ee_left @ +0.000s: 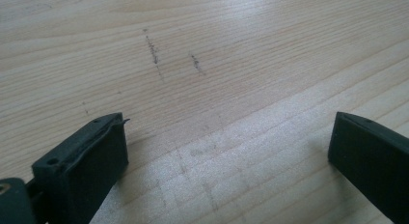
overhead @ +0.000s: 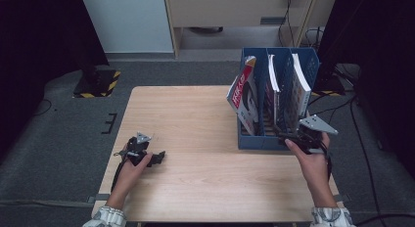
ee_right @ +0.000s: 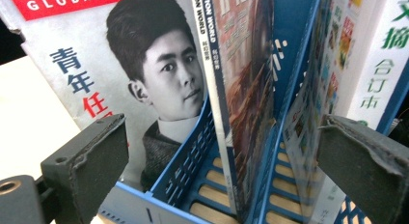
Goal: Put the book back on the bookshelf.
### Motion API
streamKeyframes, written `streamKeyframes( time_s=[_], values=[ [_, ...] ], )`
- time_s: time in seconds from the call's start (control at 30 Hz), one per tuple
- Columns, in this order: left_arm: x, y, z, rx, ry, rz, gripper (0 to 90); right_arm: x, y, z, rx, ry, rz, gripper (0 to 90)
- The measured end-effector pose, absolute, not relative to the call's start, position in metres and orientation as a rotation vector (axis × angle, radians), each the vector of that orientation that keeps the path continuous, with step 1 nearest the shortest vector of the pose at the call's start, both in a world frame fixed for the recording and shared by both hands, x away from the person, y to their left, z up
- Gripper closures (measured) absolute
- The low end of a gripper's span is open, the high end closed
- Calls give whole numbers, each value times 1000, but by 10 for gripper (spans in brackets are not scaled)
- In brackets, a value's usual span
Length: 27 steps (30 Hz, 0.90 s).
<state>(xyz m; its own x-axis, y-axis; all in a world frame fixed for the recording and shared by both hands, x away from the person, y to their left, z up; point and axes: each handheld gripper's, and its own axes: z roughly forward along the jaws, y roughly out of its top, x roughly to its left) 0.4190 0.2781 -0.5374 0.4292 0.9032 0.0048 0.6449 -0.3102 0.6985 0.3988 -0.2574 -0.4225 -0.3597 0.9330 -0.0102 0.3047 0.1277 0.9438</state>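
My right gripper (ee_right: 217,171) has its fingers wide apart, holding nothing, aimed at the middle magazine (ee_right: 236,89) standing in the blue rack (overhead: 254,141) — nothing gripped yet. Left gripper (overhead: 147,156) rests open on the bench (overhead: 195,183) — idle.

Even overhead light; table (overhead: 195,119) well lit, room edges dark. Soft glare on wood in left gripper view. Near jaws slightly blurred.

A yellow-and-black striped base (overhead: 96,83) sits on the grey floor (overhead: 58,139) far left; a pale wooden cabinet (overhead: 235,11) stands beyond the table (overhead: 181,119).
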Motion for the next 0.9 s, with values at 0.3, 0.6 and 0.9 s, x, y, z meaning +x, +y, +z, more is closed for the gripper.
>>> streamKeyframes(
  time_s=[0.3, 0.6, 0.9],
  values=[
    [419, 278, -537, 2058, 1301, 538, 0, 392, -248, -429, 1189, 1814, 1251, 48],
    [419, 278, -537, 2058, 1301, 538, 0, 384, -237, -433, 1165, 1862, 1270, 48],
    [419, 278, -537, 2058, 1301, 537, 0, 380, -221, -435, 1134, 1932, 1271, 47]
  ],
)
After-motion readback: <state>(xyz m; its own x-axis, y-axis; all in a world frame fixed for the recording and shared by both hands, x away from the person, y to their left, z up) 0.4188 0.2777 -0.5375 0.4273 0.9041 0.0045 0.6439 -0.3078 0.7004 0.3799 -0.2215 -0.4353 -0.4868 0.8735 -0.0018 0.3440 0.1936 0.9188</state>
